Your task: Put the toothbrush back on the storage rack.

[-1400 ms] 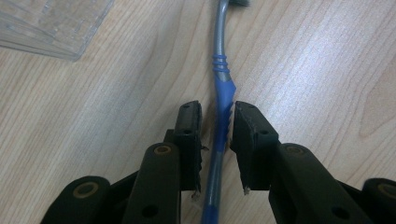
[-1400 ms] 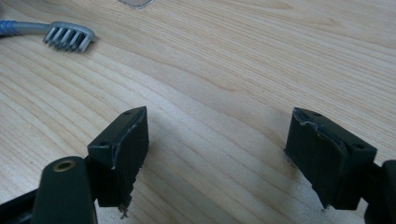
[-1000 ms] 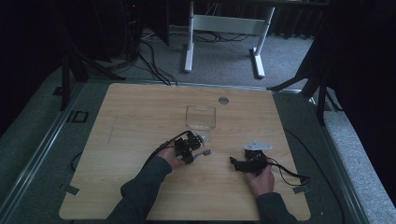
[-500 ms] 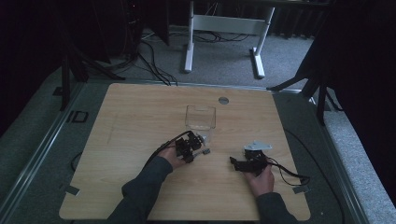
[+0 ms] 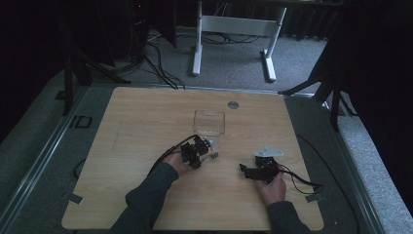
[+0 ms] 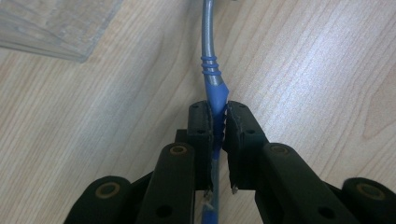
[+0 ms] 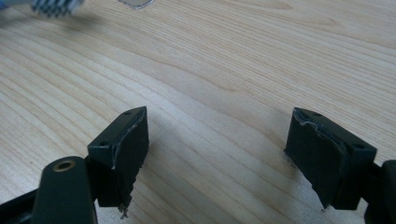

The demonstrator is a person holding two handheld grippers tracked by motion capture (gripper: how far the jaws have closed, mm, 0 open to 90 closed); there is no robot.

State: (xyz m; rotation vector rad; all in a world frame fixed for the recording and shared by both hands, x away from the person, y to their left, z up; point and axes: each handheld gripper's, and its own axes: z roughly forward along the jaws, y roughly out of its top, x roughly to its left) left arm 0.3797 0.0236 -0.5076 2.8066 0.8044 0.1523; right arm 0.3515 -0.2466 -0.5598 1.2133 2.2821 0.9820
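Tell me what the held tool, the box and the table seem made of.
Tool: dull silvery metal shaft with a smooth blue, likely plastic or rubber, grip, pinched in the left tongs. Box: clear, glossy, probably plastic. Table: pale wood-grain top, matte, possibly laminate.

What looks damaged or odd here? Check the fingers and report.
The right gripper fingers show chipped, ragged pad edges, and stand open over bare table. The left gripper is shut on a blue-and-silver tool, which looks intact. Nothing spilled.
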